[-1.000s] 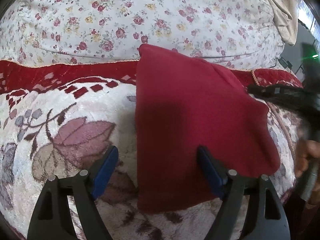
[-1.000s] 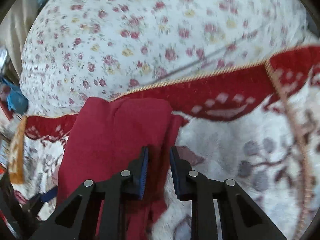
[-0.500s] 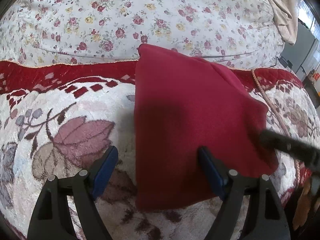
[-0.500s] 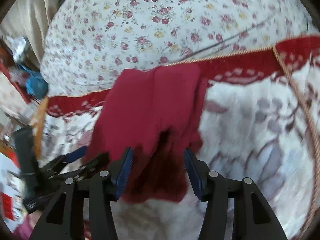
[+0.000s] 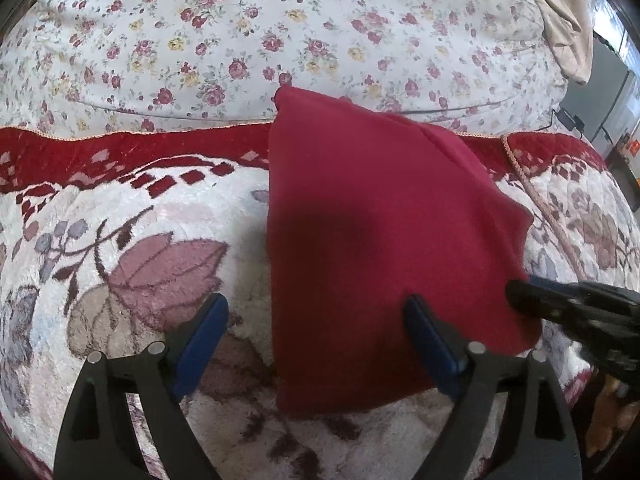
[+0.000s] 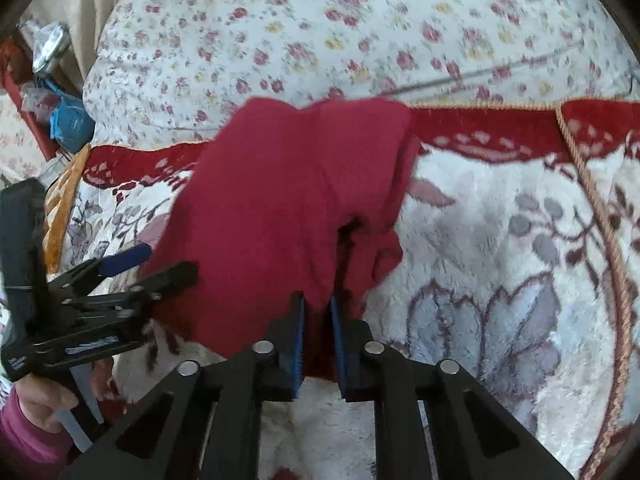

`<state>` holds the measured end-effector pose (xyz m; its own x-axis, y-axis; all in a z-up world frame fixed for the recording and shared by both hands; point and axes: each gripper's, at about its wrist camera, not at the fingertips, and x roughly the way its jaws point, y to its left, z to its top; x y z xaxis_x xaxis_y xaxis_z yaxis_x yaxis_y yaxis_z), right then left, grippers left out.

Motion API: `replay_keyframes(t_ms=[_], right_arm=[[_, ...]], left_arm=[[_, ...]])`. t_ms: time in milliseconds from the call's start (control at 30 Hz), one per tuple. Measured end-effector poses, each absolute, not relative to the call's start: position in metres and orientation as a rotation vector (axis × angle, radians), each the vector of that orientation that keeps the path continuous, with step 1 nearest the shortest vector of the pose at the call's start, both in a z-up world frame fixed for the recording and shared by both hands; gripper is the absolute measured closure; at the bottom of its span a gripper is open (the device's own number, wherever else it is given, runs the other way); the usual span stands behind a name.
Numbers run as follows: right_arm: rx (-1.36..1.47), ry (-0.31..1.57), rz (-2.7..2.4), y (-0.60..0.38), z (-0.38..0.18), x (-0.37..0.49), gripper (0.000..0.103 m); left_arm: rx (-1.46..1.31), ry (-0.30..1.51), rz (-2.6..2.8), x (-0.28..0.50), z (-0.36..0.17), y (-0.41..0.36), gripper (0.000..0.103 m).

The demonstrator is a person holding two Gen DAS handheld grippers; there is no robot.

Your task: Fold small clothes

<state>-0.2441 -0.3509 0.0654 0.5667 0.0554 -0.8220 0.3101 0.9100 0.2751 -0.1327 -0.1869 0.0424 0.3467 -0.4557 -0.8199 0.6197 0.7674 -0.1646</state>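
1. Far left, your left gripper (image 5: pixel 316 344) hangs w/ jaws spread wide & opening further, tilted down over the plush floral blanket (image 5: pixel 120 264).
2. Its left pad (image 5: pixel 200 344) sits above bare blanket; the right pad (image 5: pixel 430 350) is over the red cloth (image 5: pixel 380 240). Nothing clamped – the cloth's near-left corner just lies between the pads.
3. Centre: the red cloth lies flat on the blanket, far end reaching onto the rose-print sheet (image 5: pixel 280 20).
4. Right side: your right gripper (image 6: pixel 318 328) has jaws narrow & closing, a bunched fold of the cloth's near-right edge between the blue pads.
5. In the right wrist view, your hand (image 6: pixel 44 400) w/ a pink sleeve grips the left tool's handle.
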Motion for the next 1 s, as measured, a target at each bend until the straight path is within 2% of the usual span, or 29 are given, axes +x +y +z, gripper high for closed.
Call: replay_keyframes(t_ms=[200, 233, 367, 467, 500, 700, 867, 900, 967, 1000], right_arm=[[0.420, 0.867, -0.164, -0.352, 0.105, -0.244, 0.059], [0.403, 0.863, -0.173, -0.351, 0.107, -0.237, 0.059], [0.316, 0.899, -0.194, -0.350, 0.094, -0.203, 0.059], [0.283, 0.953, -0.253, -0.357, 0.069, -0.197, 0.072], [0.279, 0.946, -0.269, -0.359, 0.065, -0.201, 0.080], [0.260, 0.936, -0.262, -0.358, 0.063, -0.208, 0.081], [0.373, 0.879, -0.230, -0.367, 0.074, -0.217, 0.077], [0.405, 0.853, -0.229, -0.370, 0.078, -0.220, 0.072], [0.458, 0.793, -0.243, -0.378, 0.084, -0.223, 0.045], [0.452, 0.779, -0.280, -0.380, 0.084, -0.222, 0.020]], left_arm=[[0.191, 0.996, -0.702, -0.132, 0.042, -0.188, 0.014], [0.194, 0.994, -0.702, -0.133, 0.042, -0.189, 0.014], [0.200, 0.992, -0.702, -0.133, 0.041, -0.190, 0.014], [0.197, 1.001, -0.706, -0.133, 0.040, -0.190, 0.014], [0.195, 1.004, -0.708, -0.133, 0.040, -0.190, 0.014], [0.191, 1.009, -0.703, -0.132, 0.038, -0.191, 0.013], [0.189, 1.006, -0.702, -0.132, 0.039, -0.190, 0.012], [0.186, 1.007, -0.704, -0.132, 0.039, -0.190, 0.012], [0.173, 1.009, -0.710, -0.130, 0.039, -0.190, 0.012], [0.166, 1.011, -0.710, -0.130, 0.040, -0.190, 0.012]])
